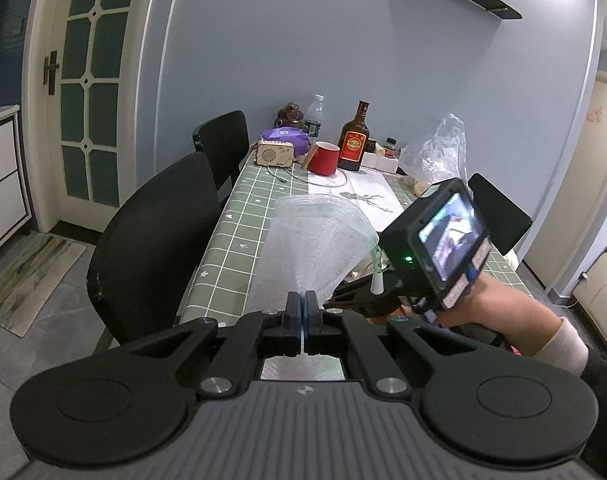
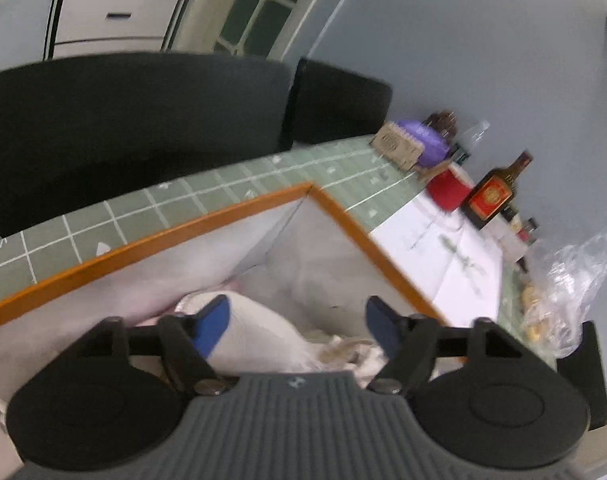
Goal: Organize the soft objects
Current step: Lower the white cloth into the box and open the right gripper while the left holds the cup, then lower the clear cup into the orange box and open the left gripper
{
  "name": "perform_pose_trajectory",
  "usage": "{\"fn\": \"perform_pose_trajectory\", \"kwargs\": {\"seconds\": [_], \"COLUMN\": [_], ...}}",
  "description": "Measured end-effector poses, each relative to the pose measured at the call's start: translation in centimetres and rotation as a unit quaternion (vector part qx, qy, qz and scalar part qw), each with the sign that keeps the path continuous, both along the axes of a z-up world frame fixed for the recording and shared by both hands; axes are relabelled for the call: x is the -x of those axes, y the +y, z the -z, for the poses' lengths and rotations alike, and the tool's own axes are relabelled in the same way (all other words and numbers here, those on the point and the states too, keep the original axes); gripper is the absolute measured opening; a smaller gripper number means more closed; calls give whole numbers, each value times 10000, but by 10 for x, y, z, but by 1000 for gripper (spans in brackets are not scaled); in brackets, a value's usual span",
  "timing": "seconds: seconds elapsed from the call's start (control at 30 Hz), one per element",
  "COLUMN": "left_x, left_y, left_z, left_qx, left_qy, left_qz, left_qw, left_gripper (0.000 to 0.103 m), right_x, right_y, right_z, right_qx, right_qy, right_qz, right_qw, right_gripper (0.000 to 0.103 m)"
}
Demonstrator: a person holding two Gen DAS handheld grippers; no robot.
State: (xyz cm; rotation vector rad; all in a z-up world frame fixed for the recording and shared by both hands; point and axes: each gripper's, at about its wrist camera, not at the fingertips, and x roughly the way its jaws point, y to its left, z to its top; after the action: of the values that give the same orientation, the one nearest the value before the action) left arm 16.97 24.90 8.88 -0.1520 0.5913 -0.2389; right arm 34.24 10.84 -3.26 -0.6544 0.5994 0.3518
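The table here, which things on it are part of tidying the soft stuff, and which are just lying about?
Part of the job:
- clear mesh bag, pinched in the shut left gripper
- orange-rimmed box
- white soft bundle in it, under the open right gripper

Lying about:
- red cup
- brown bottle
- small radio
- water bottle

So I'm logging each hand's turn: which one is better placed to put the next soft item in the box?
Left, probably. Its tool is shut on a white mesh piece, ready to carry over. The right tool hangs open and empty above the box, over a white cloth lying inside.
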Motion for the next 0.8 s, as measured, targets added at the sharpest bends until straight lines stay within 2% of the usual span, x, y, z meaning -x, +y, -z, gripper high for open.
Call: {"fn": "perform_pose_trajectory", "kwargs": {"seconds": [0.1,0.43,0.67,0.8], "left_x": [3,7,-7,-28], "left_y": [-10,-69,-122,-145], "left_z": [-4,-14,1,19], "left_qx": [-33,-248,-356,-149], "left_qy": [-17,41,376,796], "left_qz": [60,426,804,929], "left_qw": [10000,9988,9954,9924], "left_gripper": [1,1,1,1], "right_x": [11,42,66,76], "right_y": [-16,-100,-169,-201], "right_z": [-17,-66,-67,-64], "right_qx": [-264,-1406,-1914,-2170], "right_qy": [-218,-339,-346,-366], "right_qz": [-14,485,871,1012], "right_qw": [9994,9883,9770,9702], "right_gripper": [89,91,91,91]}}
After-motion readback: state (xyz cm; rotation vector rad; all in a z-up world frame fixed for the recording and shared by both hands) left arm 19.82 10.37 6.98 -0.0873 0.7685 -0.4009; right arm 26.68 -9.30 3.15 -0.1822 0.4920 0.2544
